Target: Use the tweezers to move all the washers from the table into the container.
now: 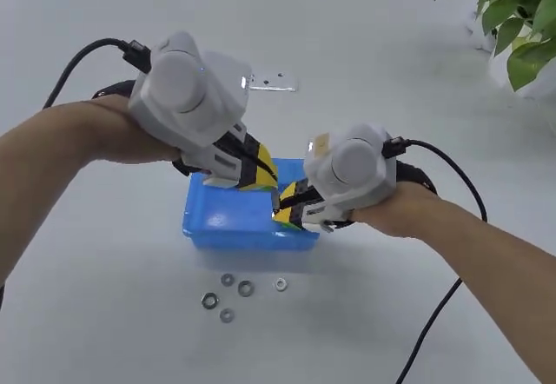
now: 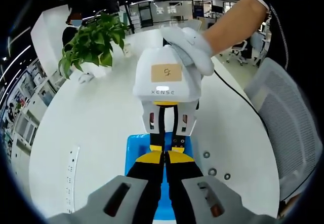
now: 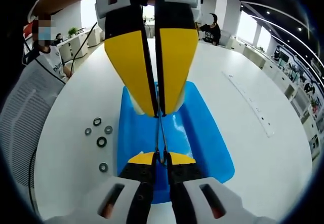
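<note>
Right gripper view: left hand-held gripper [image 3: 159, 113], tweezers [image 3: 160, 133] overhang container [image 3: 202, 133]; washers [image 3: 102, 142] beside.

My left hand-held gripper [image 1: 261, 175] and right hand-held gripper [image 1: 288, 210] meet above a blue container [image 1: 228, 221].
Five washers [image 1: 246, 289] lie loose on the white worktop [image 1: 104, 314] beside it.

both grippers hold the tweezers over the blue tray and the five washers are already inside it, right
No: the five washers lie on the table beside the blue tray, not inside it, as the head view shows. The left gripper and right gripper do hold the tweezers over the tray.
</note>
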Demonstrator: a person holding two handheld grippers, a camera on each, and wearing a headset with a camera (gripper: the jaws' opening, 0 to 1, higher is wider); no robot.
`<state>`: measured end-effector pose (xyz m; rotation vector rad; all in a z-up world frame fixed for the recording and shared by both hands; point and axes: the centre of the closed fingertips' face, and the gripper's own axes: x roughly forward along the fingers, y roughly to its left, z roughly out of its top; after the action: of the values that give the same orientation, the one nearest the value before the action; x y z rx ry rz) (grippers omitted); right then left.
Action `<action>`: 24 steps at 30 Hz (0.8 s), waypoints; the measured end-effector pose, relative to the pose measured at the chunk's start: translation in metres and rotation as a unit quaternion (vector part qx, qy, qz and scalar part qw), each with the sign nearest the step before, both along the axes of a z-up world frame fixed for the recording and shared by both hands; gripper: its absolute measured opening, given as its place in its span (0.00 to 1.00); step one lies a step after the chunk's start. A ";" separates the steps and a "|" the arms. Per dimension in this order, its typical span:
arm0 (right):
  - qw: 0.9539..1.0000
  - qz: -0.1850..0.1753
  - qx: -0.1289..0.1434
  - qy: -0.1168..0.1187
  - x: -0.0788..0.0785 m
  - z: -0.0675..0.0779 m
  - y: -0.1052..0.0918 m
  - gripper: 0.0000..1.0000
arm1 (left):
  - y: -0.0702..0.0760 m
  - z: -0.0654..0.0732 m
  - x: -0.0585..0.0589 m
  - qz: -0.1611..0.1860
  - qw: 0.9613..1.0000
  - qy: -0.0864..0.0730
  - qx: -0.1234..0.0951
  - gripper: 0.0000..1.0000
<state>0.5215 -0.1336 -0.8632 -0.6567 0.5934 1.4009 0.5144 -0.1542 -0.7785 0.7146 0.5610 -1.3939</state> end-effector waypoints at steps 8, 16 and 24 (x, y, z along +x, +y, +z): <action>1.000 0.008 -0.005 -0.011 -0.001 0.001 0.000 0.11 | -0.001 0.001 -0.001 -0.003 1.000 -0.003 0.005 0.05; 1.000 0.009 0.001 -0.018 -0.003 0.010 0.003 0.11 | 0.001 0.009 -0.004 -0.003 1.000 -0.008 0.007 0.05; 1.000 0.008 0.007 -0.027 -0.005 0.026 0.005 0.11 | 0.003 0.024 -0.008 -0.001 1.000 -0.016 0.008 0.05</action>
<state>0.5164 -0.1287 -0.8377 -0.6872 0.5372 1.3974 0.5061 -0.1510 -0.7540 0.7496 0.5477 -1.3783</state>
